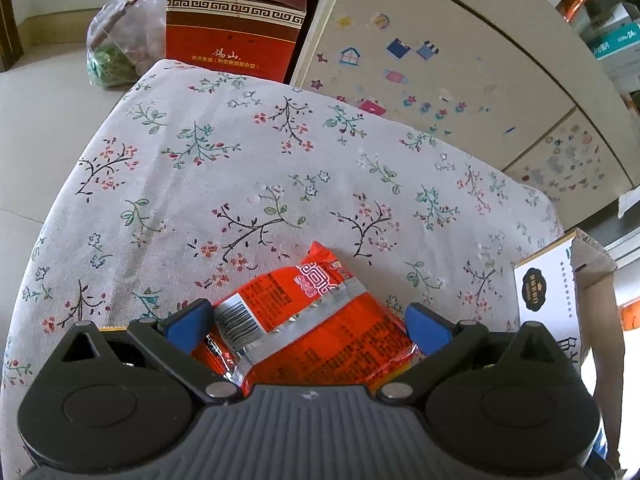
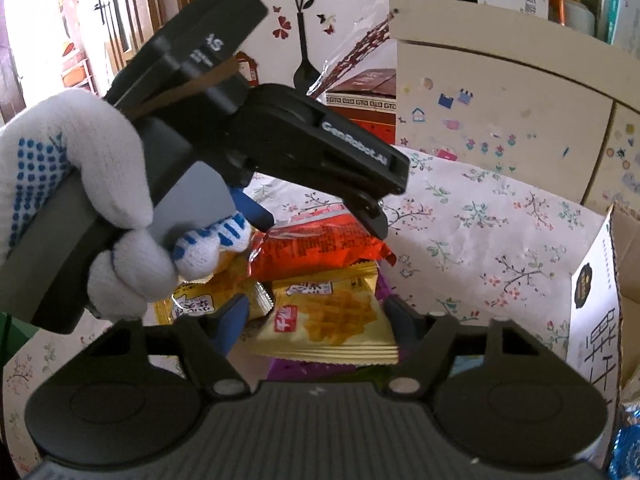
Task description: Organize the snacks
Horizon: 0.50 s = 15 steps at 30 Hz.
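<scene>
Two grippers were in view, both over the floral cloth (image 1: 240,152). The left gripper (image 1: 308,320) had its blue pads (image 1: 188,324) on either side of a red pack (image 1: 320,332). The pack lay seam side up, its barcode toward the left pad. The jaws stood fairly wide, and the left wrist view did not settle whether the pads pressed the pack or only flanked it: cannot tell.

From the right wrist view, the left gripper (image 2: 320,220) came down at a slant, held by a gloved hand (image 2: 80,200) in white knit with blue dots. The red pack (image 2: 320,246) sat at its tips, on top of a small pile.

Beneath the red pack lay yellow packs. One yellow pack (image 2: 328,324) sat between the fingers of the right gripper (image 2: 316,316). Another (image 2: 208,304) lay to its left, partly behind the left blue pad (image 2: 234,320). The right jaws were spread, with the pads near the pack's edges; no grip was seen. Something purple (image 2: 304,368) showed under the pile.

A white carton (image 2: 596,304) stood open at the cloth's right edge, apart from the pile. The same carton (image 1: 548,292) showed at the right of the left wrist view. Behind the cloth stood a red box (image 1: 236,20), a plastic bag (image 1: 116,40) and a stickered cabinet (image 1: 440,60).
</scene>
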Each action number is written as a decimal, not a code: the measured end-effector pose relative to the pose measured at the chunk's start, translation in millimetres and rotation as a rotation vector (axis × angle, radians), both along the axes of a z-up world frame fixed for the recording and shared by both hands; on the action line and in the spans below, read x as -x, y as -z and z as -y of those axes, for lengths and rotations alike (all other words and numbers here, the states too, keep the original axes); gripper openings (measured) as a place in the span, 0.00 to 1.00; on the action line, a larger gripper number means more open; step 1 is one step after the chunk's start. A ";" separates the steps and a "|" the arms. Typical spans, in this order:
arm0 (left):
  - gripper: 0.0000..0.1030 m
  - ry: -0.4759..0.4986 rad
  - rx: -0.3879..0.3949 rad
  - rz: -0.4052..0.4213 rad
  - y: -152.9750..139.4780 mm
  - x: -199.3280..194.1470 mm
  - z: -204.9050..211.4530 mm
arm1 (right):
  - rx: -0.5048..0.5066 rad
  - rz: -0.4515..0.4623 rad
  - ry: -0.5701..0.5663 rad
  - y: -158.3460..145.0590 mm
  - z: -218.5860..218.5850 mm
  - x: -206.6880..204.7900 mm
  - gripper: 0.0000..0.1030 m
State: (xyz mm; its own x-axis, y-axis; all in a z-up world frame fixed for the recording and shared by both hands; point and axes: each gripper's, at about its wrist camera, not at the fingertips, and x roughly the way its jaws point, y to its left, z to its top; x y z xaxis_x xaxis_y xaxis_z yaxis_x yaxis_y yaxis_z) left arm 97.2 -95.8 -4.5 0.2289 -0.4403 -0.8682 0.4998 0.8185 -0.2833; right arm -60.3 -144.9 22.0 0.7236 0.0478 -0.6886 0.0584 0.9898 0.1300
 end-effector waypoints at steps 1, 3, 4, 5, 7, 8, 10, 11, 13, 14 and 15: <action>1.00 0.001 -0.006 0.002 0.7 0.5 0.7 | -0.004 -0.001 -0.003 0.1 0.3 0.1 0.65; 1.00 -0.003 -0.017 0.002 2.3 1.2 2.2 | -0.009 -0.002 -0.001 0.3 0.5 1.0 0.65; 1.00 -0.004 -0.023 0.005 2.4 1.7 2.9 | -0.008 -0.005 -0.002 0.5 0.4 1.0 0.65; 1.00 -0.003 -0.028 0.007 2.5 2.1 3.7 | -0.006 -0.006 -0.004 0.7 0.7 1.0 0.64; 1.00 0.003 -0.038 0.011 2.5 2.9 4.7 | -0.005 -0.009 -0.005 0.5 1.1 1.8 0.64; 1.00 0.005 -0.038 0.012 2.7 3.0 4.5 | -0.006 -0.010 -0.005 0.2 1.0 2.2 0.64; 1.00 0.004 -0.037 0.010 3.3 2.9 3.7 | -0.003 -0.013 -0.004 0.3 0.5 2.0 0.64; 1.00 0.003 -0.037 0.009 3.3 2.8 3.4 | 0.001 -0.013 -0.004 0.3 0.0 2.1 0.64; 1.00 0.000 -0.037 0.012 2.5 3.7 3.6 | 0.005 -0.014 -0.003 1.2 -1.1 1.3 0.64; 1.00 0.003 -0.037 0.017 2.2 4.6 3.8 | 0.005 -0.016 -0.002 1.6 -1.4 1.3 0.64; 1.00 0.009 -0.033 0.024 2.0 5.9 4.0 | 0.004 -0.019 -0.002 2.0 -1.9 1.4 0.64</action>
